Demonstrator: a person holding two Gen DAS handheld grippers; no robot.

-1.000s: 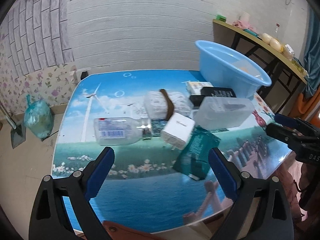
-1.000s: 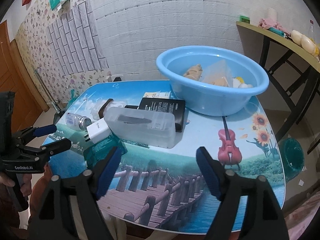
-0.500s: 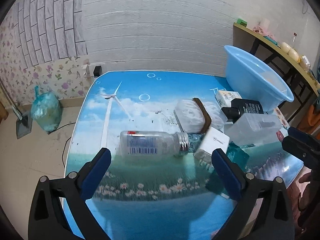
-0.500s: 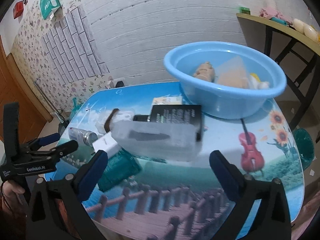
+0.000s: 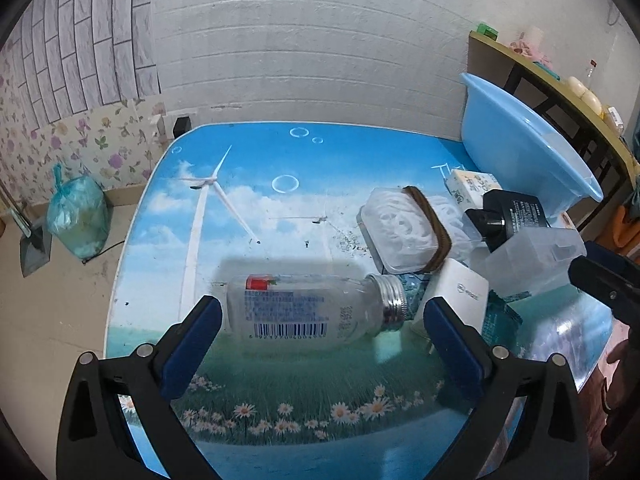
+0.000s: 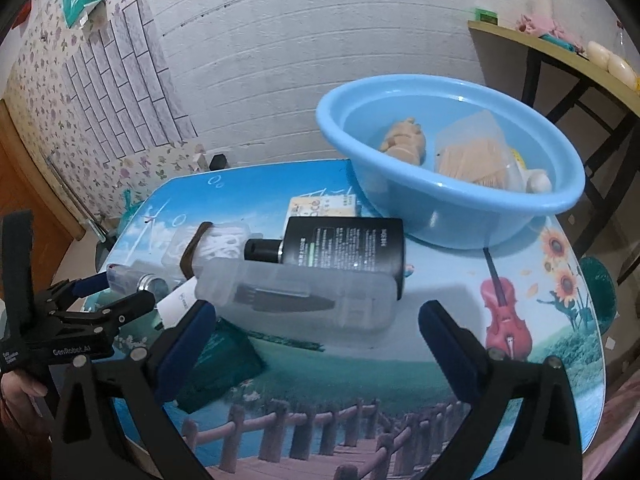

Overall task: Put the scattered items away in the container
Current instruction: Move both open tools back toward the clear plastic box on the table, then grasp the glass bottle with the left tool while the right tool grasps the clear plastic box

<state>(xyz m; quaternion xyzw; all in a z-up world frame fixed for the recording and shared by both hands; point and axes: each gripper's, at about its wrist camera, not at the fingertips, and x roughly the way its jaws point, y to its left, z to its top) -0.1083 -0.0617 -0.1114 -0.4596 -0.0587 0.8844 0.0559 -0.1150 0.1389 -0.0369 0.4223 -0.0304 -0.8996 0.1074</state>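
Left wrist view: the left tool stands wide open, pads not touching anything, with the glass bottle lying on its side on the worktop between the pads. Its jaws have just been opening, and the bottle sits in the gap but unclamped. The bottle looks empty and clear, with a paper label and a metal screw cap pointing right. My guess: stiff, light to medium, smooth and slippery, breakable if dropped, and it may roll. Best hold is across the labelled body near the middle, not on the cap.

The right tool is also wide open and holding nothing; its jaws have just been opening too. The frosted plastic case lies just ahead between its pads, resting partly on the black bottle. The case is probably light, rigid and thin-walled, and could slide off its neighbour when touched; grip across its short width.

Nearby clutter: white charger, teal packet, clear tub with a brown band, small yellow box. They touch or overlap, so lifting one may drag others.

The blue basin sits at the far right of the worktop, already with a few things inside.
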